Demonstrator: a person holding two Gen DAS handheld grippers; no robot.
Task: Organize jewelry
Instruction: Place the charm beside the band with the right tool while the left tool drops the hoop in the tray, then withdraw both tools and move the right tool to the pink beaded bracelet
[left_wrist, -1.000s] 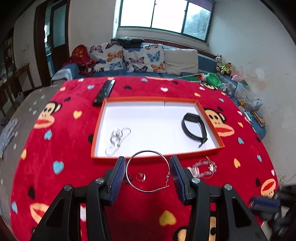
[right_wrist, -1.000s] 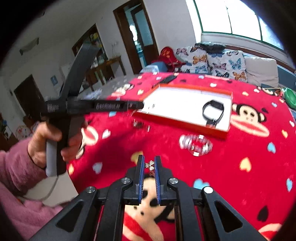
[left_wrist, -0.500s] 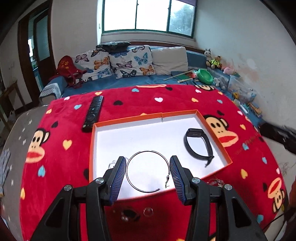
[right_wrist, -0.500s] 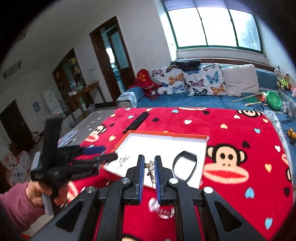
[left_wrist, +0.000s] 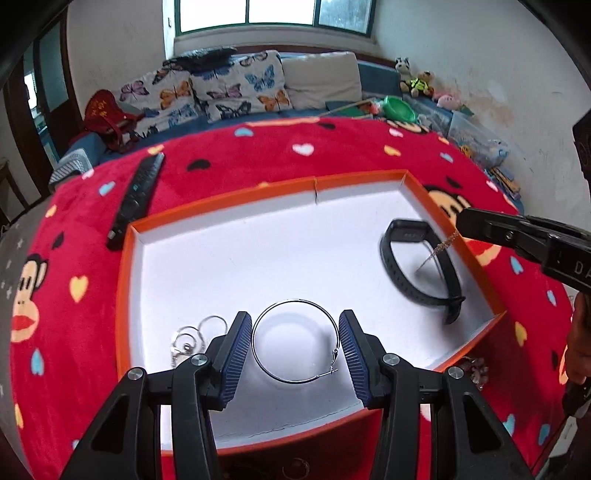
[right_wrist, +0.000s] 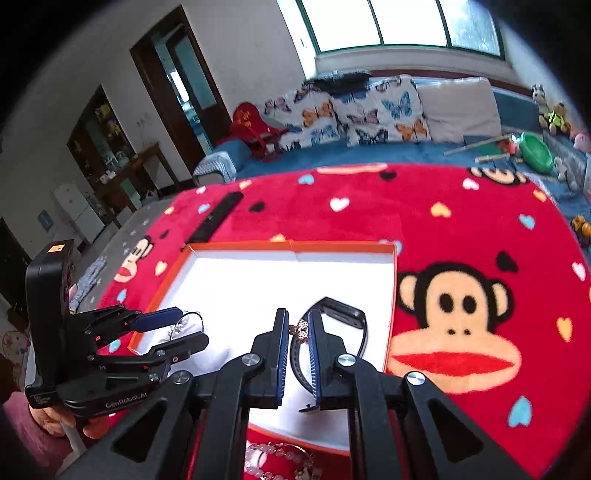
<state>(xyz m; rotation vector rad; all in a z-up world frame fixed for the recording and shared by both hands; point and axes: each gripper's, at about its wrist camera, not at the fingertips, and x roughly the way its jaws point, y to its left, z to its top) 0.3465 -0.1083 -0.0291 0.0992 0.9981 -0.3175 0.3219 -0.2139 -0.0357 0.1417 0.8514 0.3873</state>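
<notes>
1. The left wrist view looks forward and down along its fingers, close over the near edge of the orange tray (left_wrist: 125, 295).
2. The right wrist view looks from the tray's (right_wrist: 390, 295) near right side toward the sofa (right_wrist: 369, 107).
3. Both views share the tray, the black band (left_wrist: 417, 266) (right_wrist: 354, 321) and the red blanket (left_wrist: 258, 155) (right_wrist: 461, 221).

Daylight is admitted through the window (left_wrist: 273, 14); edges are bent and vignetted; the band (left_wrist: 421, 269) is slightly blurred.

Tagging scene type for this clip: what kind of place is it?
Likely a home living room or bedroom: butterfly-print pillows on a blue couch or bed, stuffed toys by the wall, and a red cartoon-monkey blanket under the orange tray.
</notes>
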